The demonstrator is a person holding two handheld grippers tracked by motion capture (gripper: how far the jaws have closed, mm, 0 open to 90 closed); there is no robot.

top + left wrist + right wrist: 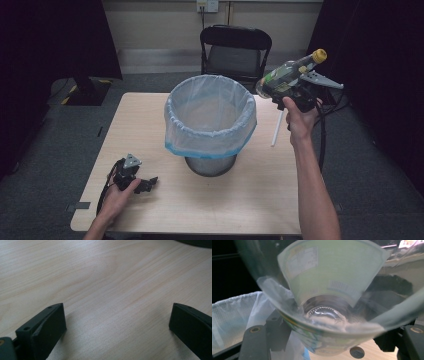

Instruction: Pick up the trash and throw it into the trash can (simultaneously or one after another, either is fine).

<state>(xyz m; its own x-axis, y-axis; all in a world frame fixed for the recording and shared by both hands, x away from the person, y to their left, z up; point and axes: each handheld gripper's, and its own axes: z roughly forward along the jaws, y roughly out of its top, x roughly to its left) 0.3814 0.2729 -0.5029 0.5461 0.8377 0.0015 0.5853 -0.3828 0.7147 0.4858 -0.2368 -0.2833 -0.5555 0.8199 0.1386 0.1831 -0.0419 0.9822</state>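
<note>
While the plastic bottle (pixel 289 74) sits clamped in the right gripper (pixel 280 86), it hangs in the air just beside the right rim of the bin, at about rim height and tilted, its yellow cap (pixel 319 55) pointing up and away to the right. It is a clear bottle with a green-and-white label, and in the right gripper view its body (pixel 329 290) crowds the lens, the two black jaws pressing on it from either side near its lower end. The jaws stand fairly wide apart, held there by the bottle's girth. The person's right hand (pixel 299 117) grips the tool's handle below it, with the cable trailing down along the forearm.

Next to the bottle stands the waste bin (pixel 210 165), lined with a translucent white bag (pixel 210 117) whose blue-edged hem is folded down over the rim. A white stick-like piece (pixel 277 128) lies on the wooden table (pixel 250 200) between the bin and the right hand.

Well apart, near the front left corner of the table, the left gripper (pixel 150 183) rests low over the wood in the person's left hand (pixel 117 197). In the left gripper view its jaws stand wide apart with bare tabletop (pixel 112 290) between them, gripping nothing. A black folding chair (pixel 235 47) stands beyond the table's far edge.
</note>
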